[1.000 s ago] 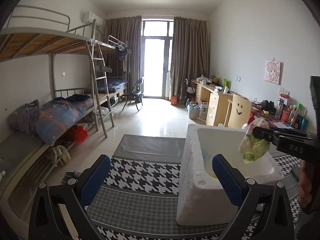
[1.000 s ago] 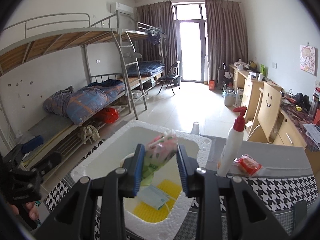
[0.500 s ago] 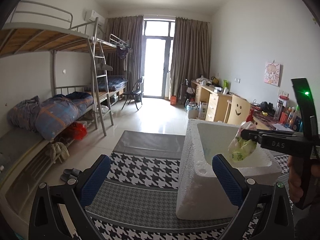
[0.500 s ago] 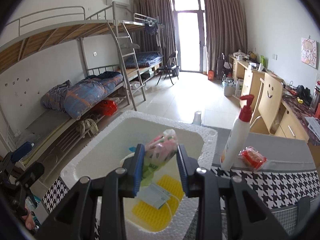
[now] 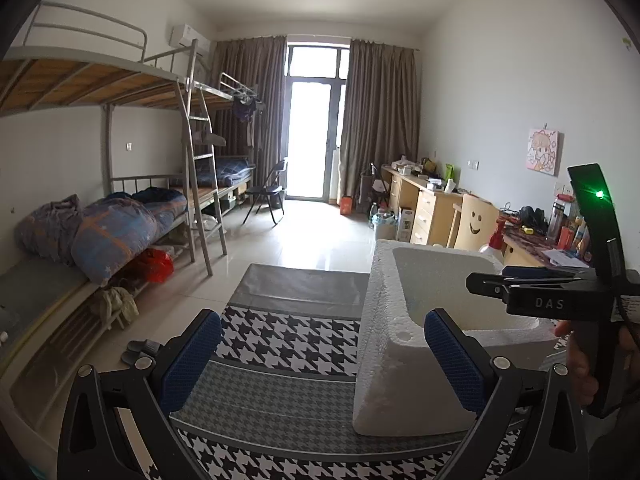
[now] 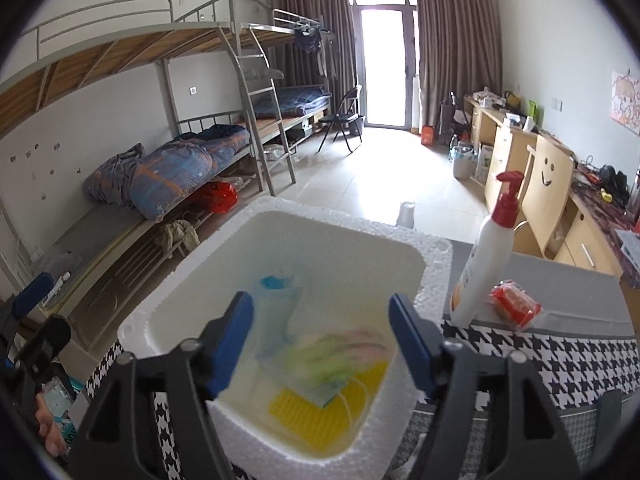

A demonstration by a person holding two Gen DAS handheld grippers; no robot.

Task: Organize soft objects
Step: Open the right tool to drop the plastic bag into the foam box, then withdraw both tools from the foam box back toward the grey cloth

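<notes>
A white foam box [image 6: 436,256] stands on the houndstooth table cloth [image 5: 288,344]; it also shows in the left wrist view [image 5: 384,360]. My right gripper [image 6: 322,336] is open above the box. A green and pink soft bag [image 6: 340,354], blurred, lies loose in the box on a yellow mat [image 6: 316,412], beside a blue and clear bag [image 6: 276,304]. From the left wrist view the right gripper [image 5: 480,282] hangs over the box. My left gripper [image 5: 322,356] is open and empty, left of the box.
A white pump bottle [image 6: 486,252] with a red top and a red packet [image 6: 516,308] stand on the table right of the box. Bunk beds [image 5: 120,216] are on the left, desks [image 5: 424,204] and a smiley chair [image 5: 474,222] on the right.
My right gripper has opened and let go of the green and pink bag, which has dropped into the foam box. The left gripper has stayed open and shifted only slightly.
</notes>
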